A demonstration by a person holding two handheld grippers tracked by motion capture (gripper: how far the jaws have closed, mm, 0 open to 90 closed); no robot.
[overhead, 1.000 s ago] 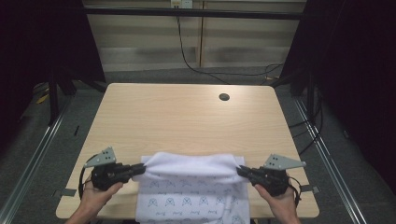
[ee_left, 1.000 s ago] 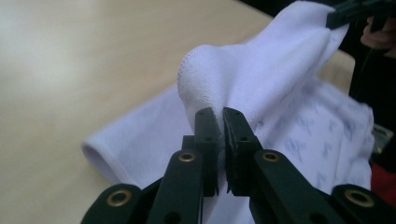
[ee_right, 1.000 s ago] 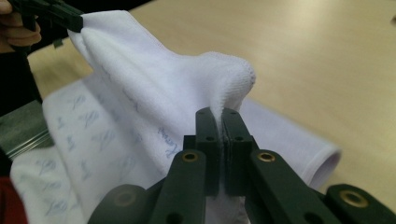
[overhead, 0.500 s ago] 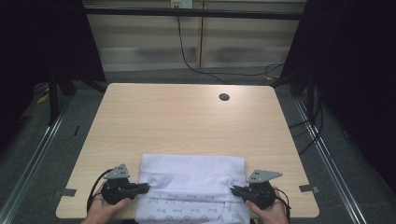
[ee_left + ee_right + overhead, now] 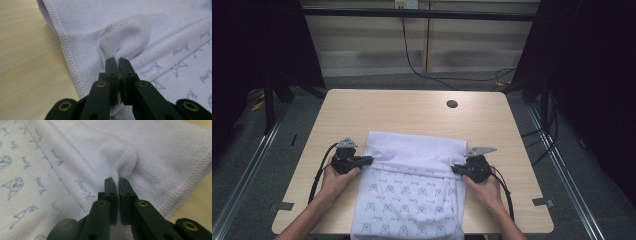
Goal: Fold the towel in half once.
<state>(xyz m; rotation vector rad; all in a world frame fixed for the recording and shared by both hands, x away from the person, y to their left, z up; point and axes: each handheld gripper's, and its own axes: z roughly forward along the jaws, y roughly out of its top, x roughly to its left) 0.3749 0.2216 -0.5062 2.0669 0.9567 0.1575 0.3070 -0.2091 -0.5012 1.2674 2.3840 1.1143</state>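
White terry cloth with a pale blue print, a towel [image 5: 412,190], lies on the near half of the wooden table [image 5: 412,115], its far part folded back toward the person so the plain underside faces up, its near end hanging over the table's edge. From above, the left gripper [image 5: 368,160] and the right gripper [image 5: 455,170] sit at the two ends of the folded flap's edge. The left gripper view adds what the high one cannot: the jaws pressed together on a puckered bit of towel [image 5: 125,40] by a stitched hem. The right gripper [image 5: 115,180] likewise pinches a raised ridge of cloth. The small dark round spot [image 5: 452,104] far back is probably a hole.
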